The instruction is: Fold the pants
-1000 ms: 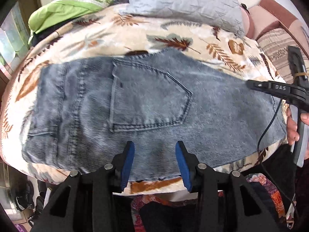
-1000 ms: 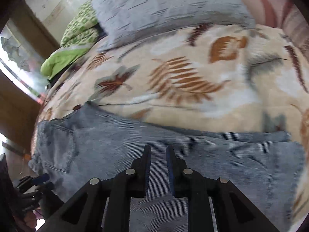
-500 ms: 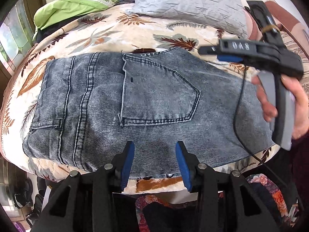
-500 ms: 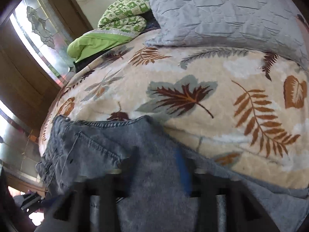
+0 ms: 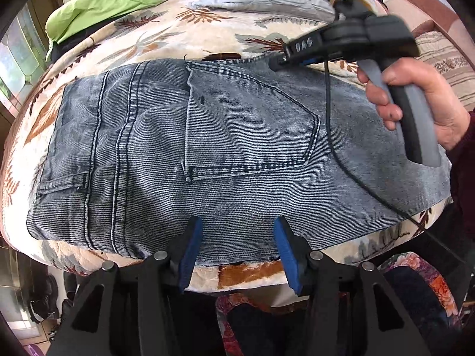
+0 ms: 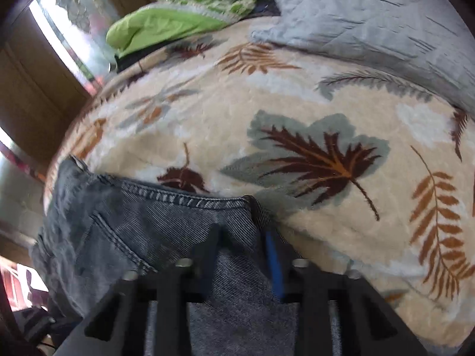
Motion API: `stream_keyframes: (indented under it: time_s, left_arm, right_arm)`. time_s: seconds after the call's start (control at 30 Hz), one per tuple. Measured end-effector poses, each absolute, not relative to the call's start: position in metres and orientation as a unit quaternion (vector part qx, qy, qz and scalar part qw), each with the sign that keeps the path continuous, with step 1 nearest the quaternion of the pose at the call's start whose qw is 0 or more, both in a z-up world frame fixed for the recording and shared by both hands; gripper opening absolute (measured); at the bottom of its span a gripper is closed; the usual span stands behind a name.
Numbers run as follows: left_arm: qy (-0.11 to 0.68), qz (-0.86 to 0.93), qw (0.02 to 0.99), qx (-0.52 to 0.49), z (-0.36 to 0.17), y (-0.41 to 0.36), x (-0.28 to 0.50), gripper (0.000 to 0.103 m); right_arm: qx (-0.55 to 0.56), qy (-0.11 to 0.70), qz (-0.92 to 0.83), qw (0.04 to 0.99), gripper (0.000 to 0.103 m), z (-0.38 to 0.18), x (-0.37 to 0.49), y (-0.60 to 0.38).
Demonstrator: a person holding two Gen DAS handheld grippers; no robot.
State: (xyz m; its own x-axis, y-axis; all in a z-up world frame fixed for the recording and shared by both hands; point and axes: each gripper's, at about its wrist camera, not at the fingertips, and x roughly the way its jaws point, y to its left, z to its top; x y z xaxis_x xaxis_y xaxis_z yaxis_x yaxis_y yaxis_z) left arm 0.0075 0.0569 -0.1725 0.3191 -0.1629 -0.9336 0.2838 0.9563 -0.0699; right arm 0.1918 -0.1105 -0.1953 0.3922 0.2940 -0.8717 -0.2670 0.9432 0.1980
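Pants (image 5: 225, 148) lie folded along the bed's (image 6: 297, 112) near edge; our right tool (image 6: 243, 252), parted, straddles their far edge, left tool (image 5: 234, 255) wide; next, pinch.

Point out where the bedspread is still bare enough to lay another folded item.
Bare leaf-print blanket lies between the jeans' far edge and the grey quilted pillow, reaching toward the green bedding. Only a thin strip shows on the near side, by the left tongs. The right tongs crowd the far hem.
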Motion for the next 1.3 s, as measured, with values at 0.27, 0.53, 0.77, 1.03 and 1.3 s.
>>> stream_keyframes:
  time_s: [0.27, 0.53, 0.77, 1.03, 1.3]
  left_arm:
    - [0.578, -0.132, 0.805, 0.008, -0.166, 0.072, 0.012, 0.051]
    - [0.575, -0.122, 0.808, 0.039, -0.172, 0.072, 0.0, 0.051]
    - [0.562, -0.099, 0.82, 0.032, -0.153, 0.079, 0.009, 0.053]
    - [0.556, -0.125, 0.817, 0.089, -0.154, 0.034, 0.007, 0.066]
    - [0.553, -0.153, 0.807, 0.142, -0.16, -0.022, 0.0, 0.067]
  right_arm:
    - [-0.047, 0.524, 0.129, 0.841, 0.005, -0.193, 0.207, -0.095]
    - [0.014, 0.527, 0.126, 0.84, 0.007, -0.192, 0.201, -0.11]
    - [0.081, 0.499, 0.116, 0.855, 0.008, -0.157, 0.141, -0.165]
    - [0.137, 0.48, 0.013, 0.867, 0.008, -0.152, 0.04, -0.303]
    - [0.223, 0.48, -0.082, 0.845, 0.01, -0.166, -0.026, -0.421]
